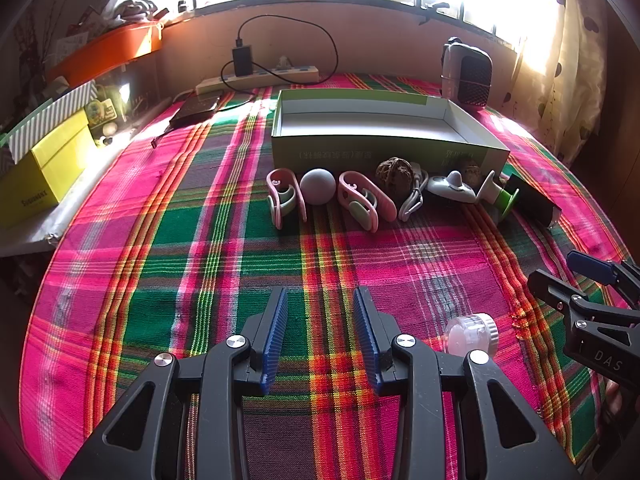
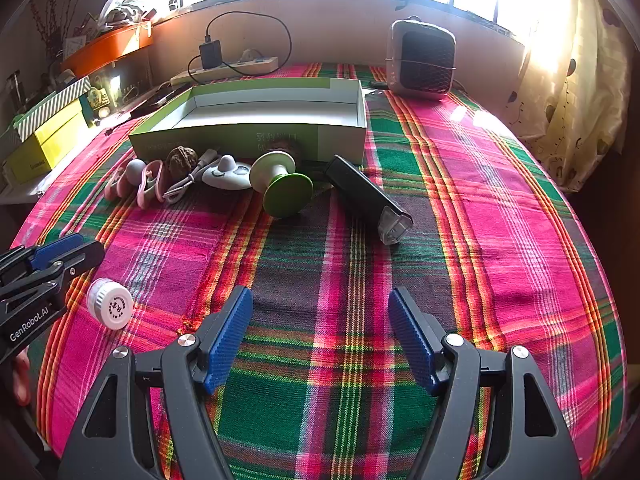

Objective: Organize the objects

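Note:
An open green-and-white box [image 1: 380,148] [image 2: 248,136] lies on the plaid cloth, empty inside. Along its near wall lies a row: two pink clips [image 1: 284,196] [image 1: 364,200], a grey ball [image 1: 318,186], a walnut [image 1: 394,174], a white cable [image 1: 414,200], a white knobbed piece [image 2: 226,174], a green-and-white spool [image 2: 280,188] and a black device [image 2: 368,200]. A small clear jar with a white cap [image 1: 472,334] [image 2: 110,308] lies between the grippers. My left gripper [image 1: 321,296] [image 2: 86,246] is open and empty. My right gripper [image 2: 320,296] [image 1: 556,270] stands wide open over bare cloth.
A small heater [image 2: 420,60] stands at the back right, a power strip [image 2: 224,70] with a charger along the wall. A yellow box [image 1: 44,168] and an orange tray [image 1: 108,52] crowd the left shelf. A curtain [image 2: 572,112] hangs on the right.

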Motion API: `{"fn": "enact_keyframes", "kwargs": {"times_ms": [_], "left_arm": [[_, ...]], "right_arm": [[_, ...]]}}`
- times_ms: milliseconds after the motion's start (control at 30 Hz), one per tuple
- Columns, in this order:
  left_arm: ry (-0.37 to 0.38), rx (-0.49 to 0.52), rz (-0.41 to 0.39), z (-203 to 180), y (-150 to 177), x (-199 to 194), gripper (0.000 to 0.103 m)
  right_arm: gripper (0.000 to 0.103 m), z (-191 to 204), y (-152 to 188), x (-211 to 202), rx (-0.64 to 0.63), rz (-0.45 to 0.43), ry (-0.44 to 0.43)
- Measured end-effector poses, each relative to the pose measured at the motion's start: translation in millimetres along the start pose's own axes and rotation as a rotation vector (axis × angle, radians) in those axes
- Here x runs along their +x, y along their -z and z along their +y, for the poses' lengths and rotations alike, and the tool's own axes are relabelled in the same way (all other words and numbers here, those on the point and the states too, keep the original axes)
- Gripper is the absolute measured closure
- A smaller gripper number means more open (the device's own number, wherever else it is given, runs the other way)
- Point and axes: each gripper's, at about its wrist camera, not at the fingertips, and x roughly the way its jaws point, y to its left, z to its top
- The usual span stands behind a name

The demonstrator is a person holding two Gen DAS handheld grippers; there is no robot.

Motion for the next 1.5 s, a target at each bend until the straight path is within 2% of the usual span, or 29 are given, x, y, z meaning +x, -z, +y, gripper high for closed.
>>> {"fn": "enact_keyframes", "kwargs": {"times_ms": [1500], "left_arm": [[-0.009,0.006,-0.001,0.4,-0.4,-0.1,0.071]], "right_arm": [[0.032,-0.8,1.6,-0.8,-0.015,0.001,-0.017]]}}
